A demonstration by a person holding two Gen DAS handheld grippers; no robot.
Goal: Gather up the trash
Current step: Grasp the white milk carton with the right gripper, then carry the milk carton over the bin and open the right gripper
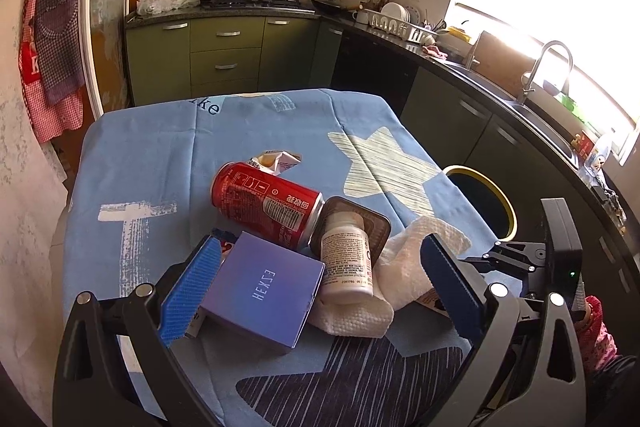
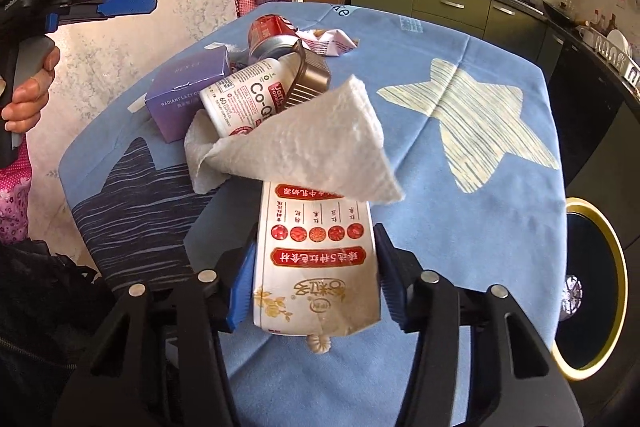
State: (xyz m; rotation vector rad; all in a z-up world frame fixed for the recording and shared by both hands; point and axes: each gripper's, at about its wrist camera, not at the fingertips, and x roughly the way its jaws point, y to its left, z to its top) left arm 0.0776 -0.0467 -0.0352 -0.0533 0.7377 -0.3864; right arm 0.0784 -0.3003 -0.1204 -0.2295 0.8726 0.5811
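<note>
Seven bits of rubbish lie on the blue cloth (image 1: 152,147), one of each kind: one red can (image 1: 266,205), one purple box (image 1: 262,301), one white supplement bottle (image 1: 346,261), one brown tin (image 2: 312,75), one paper towel (image 2: 316,147), one white drink pouch (image 2: 316,267) and one crumpled wrapper (image 2: 328,41). One yellow-rimmed bin (image 2: 596,291) stands beside the table. Two grippers are here, the left gripper (image 1: 320,279) and the right gripper (image 2: 316,287), each with two blue-padded fingers.

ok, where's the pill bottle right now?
The pill bottle lies on its side mid-pile on the table, between the purple box and the paper towel, its cap end in a brown tin.
</note>
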